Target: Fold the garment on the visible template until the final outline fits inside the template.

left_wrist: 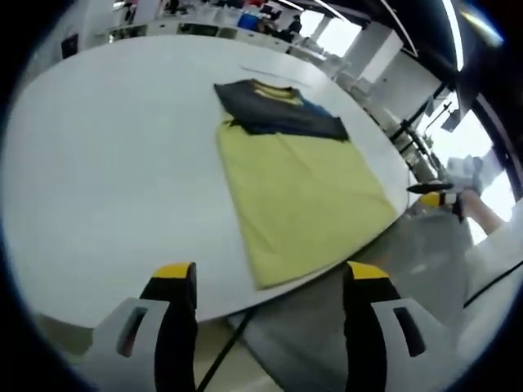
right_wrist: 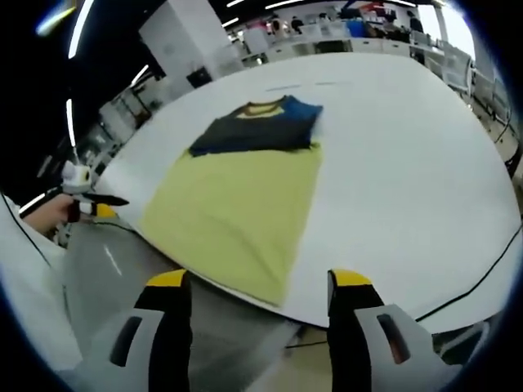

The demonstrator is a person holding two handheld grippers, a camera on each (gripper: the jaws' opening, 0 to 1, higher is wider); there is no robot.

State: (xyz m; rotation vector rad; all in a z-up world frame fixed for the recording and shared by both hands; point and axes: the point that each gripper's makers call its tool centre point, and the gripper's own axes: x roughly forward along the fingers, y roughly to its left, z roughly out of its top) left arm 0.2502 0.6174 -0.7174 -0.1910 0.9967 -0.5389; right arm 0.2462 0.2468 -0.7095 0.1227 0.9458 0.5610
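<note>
Shirt [left_wrist: 298, 175] lies flat on the table [left_wrist: 114, 180], hem at the near edge, collar toward the far edge, likely for sleeve folds. Left gripper [left_wrist: 270, 282] and right gripper [right_wrist: 257, 286] hover off that edge, jaws wide, empty.

A wide white table [left_wrist: 106, 163] stands in a bright, open room, with a grey floor [right_wrist: 122, 269] below its edge. A thin black cable [right_wrist: 482, 282] hangs off the edge, and desks [left_wrist: 204, 16] line the background.
</note>
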